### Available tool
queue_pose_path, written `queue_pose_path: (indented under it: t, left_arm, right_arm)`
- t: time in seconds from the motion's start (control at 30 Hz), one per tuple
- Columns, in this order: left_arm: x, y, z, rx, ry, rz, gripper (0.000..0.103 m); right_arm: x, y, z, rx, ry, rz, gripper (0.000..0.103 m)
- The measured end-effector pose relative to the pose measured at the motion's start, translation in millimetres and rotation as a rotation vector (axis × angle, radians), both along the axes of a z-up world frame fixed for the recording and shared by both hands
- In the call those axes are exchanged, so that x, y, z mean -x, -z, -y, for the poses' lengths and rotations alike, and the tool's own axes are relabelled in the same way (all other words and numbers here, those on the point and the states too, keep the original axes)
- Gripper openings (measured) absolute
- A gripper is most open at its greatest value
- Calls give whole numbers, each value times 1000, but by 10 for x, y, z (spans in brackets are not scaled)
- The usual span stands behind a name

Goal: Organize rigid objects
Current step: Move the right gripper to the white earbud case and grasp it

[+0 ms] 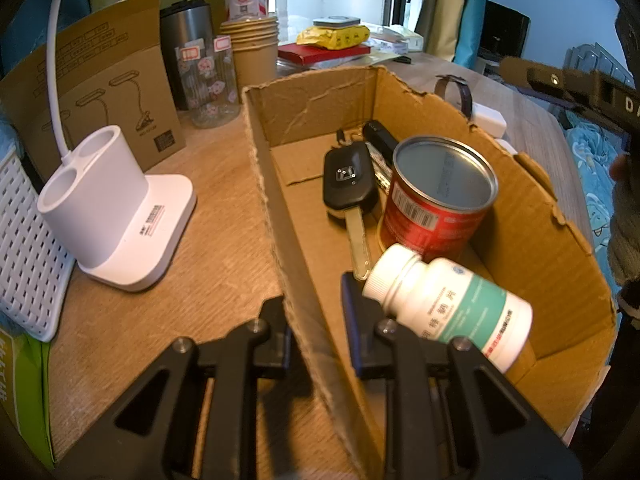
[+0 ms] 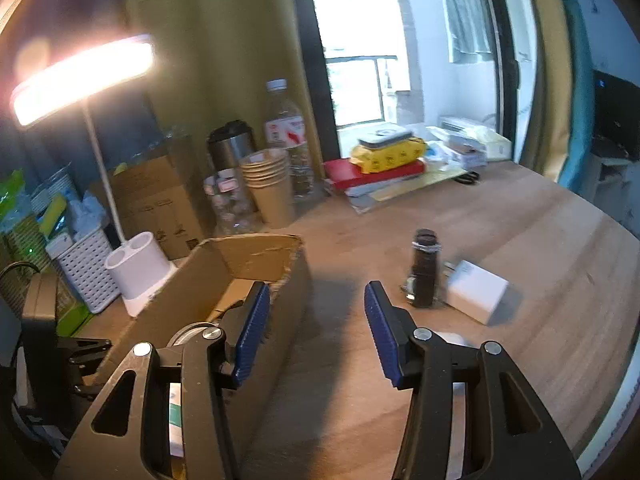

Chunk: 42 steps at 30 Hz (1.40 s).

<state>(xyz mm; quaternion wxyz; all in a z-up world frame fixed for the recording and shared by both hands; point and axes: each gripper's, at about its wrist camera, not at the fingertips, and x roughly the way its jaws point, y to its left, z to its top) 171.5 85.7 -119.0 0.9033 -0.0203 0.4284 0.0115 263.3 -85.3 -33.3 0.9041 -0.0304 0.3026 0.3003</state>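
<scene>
An open cardboard box (image 1: pixel 520 220) stands on the wooden desk. Inside it are a black car key (image 1: pixel 350 184), an upright red tin can (image 1: pixel 436 200), a white pill bottle (image 1: pixel 452 304) lying on its side, and a small black item (image 1: pixel 380 140) at the back. My left gripper (image 1: pixel 312 312) is shut on the box's left wall, one finger outside and one inside. In the right wrist view my right gripper (image 2: pixel 316 292) hangs open and empty over bare desk just right of the box (image 2: pixel 256 256). Beyond it lie a dark-strapped watch (image 2: pixel 424 272) and a white charger (image 2: pixel 476 292).
Left of the box stand a white lamp base (image 1: pixel 116 208) and a white perforated basket (image 1: pixel 24 248). Behind it are stacked paper cups (image 1: pixel 254 48), a stickered glass (image 1: pixel 208 80), a steel flask (image 1: pixel 186 28), and a pile of books and packets (image 2: pixel 380 164). The desk edge (image 2: pixel 616 412) curves at the right.
</scene>
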Motion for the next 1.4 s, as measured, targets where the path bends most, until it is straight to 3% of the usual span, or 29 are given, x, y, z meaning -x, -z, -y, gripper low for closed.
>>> queue_pose_path:
  t: [0.27, 0.4, 0.6, 1.07, 1.4]
  left_arm:
    - [1, -1, -1, 0, 0, 0, 22]
    - [2, -3, -3, 0, 0, 0, 22]
    - [1, -1, -2, 0, 0, 0, 22]
    - [-1, 0, -2, 0, 0, 0, 22]
    - [0, -2, -5, 0, 0, 0, 22]
  right_arm:
    - [-68, 66, 207, 34, 77, 2, 53]
    - [-112, 131, 229, 74, 113, 7, 62]
    - [-183, 246, 255, 134, 163, 8, 63]
    - [-403, 583, 365, 190, 226, -72, 63]
    - [-489, 648, 382, 190, 233, -136, 63]
